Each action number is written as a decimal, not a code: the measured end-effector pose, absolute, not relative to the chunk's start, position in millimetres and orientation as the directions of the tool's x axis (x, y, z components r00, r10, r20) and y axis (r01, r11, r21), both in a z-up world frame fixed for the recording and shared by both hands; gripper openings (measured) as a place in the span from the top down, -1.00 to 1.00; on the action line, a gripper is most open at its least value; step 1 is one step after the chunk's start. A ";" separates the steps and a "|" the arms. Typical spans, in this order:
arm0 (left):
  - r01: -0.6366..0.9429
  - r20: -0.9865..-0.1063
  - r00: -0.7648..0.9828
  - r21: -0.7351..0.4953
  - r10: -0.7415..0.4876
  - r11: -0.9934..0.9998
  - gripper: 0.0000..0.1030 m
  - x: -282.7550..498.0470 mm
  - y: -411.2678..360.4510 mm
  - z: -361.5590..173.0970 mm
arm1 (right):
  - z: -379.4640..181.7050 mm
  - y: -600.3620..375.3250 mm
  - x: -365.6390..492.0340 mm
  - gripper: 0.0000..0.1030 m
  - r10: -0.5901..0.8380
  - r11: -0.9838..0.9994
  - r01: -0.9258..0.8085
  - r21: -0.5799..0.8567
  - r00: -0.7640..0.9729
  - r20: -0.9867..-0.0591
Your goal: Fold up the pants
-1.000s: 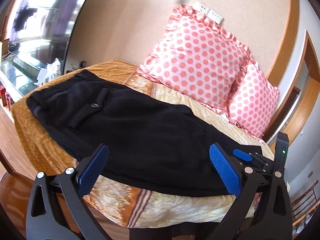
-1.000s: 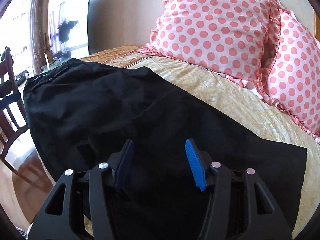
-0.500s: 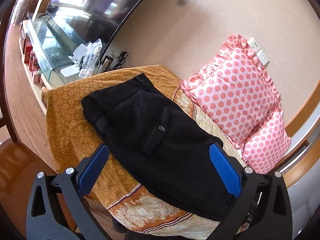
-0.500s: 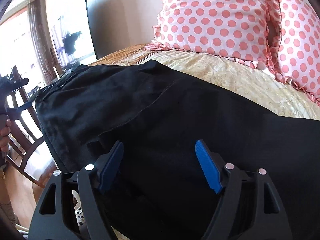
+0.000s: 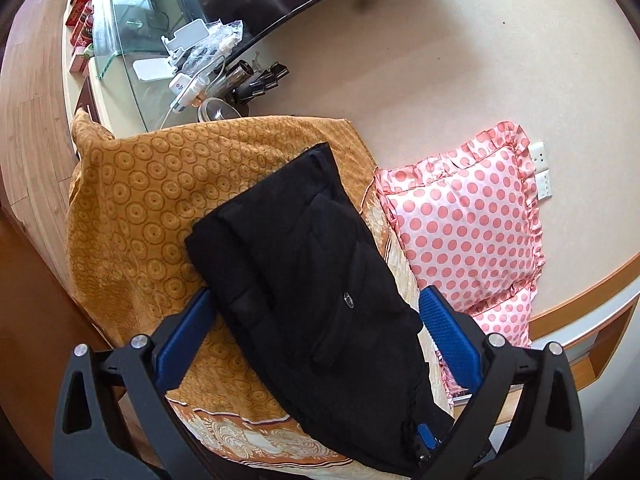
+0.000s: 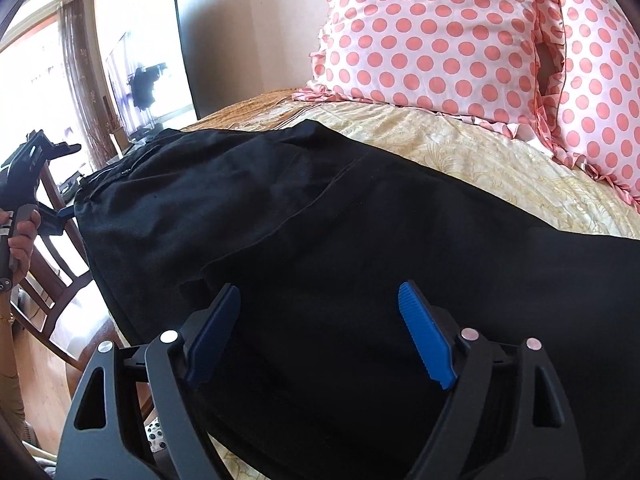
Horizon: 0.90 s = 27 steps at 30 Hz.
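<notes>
A bed (image 5: 132, 208) with an orange-and-cream cover fills my view, two pink dotted pillows (image 6: 432, 36) propped against the beige wall. The black pants (image 5: 312, 276) lie flat along the bed, waistband end toward the glass shelf (image 5: 120, 40) cluttered with small items. My left gripper (image 5: 316, 336) hovers over the pants with its blue pads spread wide, gripping nothing. My right gripper (image 6: 320, 336) sits low over the black cloth — its jaws are opening, cloth beneath them but not pinched. From the right camera I see a hand (image 6: 20, 236) holding the left gripper's handle.
</notes>
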<state>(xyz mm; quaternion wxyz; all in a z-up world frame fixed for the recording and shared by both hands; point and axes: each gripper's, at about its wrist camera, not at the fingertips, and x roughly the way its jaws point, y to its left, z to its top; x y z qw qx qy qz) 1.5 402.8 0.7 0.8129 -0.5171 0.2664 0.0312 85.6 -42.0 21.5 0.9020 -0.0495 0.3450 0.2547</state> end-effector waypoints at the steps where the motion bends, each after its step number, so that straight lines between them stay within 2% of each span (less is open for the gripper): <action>1: -0.327 -0.464 0.854 -0.830 -0.234 0.453 -0.96 3.2 404.1 0.4 | 21.2 -41.7 85.8 -0.62 0.425 0.865 -0.494 0.086 0.633 -0.647; 10: -0.299 -0.416 0.867 -0.875 -0.275 0.380 -0.92 5.0 406.8 -3.9 | 20.7 -41.2 89.4 -0.65 0.436 0.865 -0.491 0.106 0.629 -0.644; 13: -0.320 -0.450 0.856 -0.849 -0.257 0.421 -0.64 8.6 400.5 -2.9 | 20.0 -40.5 89.7 -0.65 0.434 0.866 -0.490 0.103 0.631 -0.643; 15: -0.346 -0.473 0.849 -0.835 -0.236 0.429 -0.34 10.2 399.0 -6.1 | 19.9 -40.5 89.7 -0.65 0.435 0.865 -0.490 0.105 0.632 -0.642; 16: -0.349 -0.473 0.850 -0.835 -0.231 0.426 -0.29 9.7 399.5 -7.1 | 19.7 -40.7 89.6 -0.65 0.437 0.866 -0.489 0.107 0.632 -0.640; 19: -0.383 -0.490 0.849 -0.828 -0.196 0.409 0.03 5.5 400.2 -10.4 | 19.5 -41.8 90.0 -0.65 0.442 0.865 -0.487 0.117 0.633 -0.635; 21: -0.417 -0.525 0.833 -0.802 -0.172 0.428 0.51 6.2 399.2 -11.9 | 19.6 -42.6 89.5 -0.65 0.447 0.865 -0.486 0.124 0.634 -0.632; 27: -0.415 -0.534 0.837 -0.764 -0.122 0.494 0.63 7.3 391.4 -1.4 | 22.7 -52.2 85.4 -0.65 0.475 0.860 -0.483 0.166 0.635 -0.610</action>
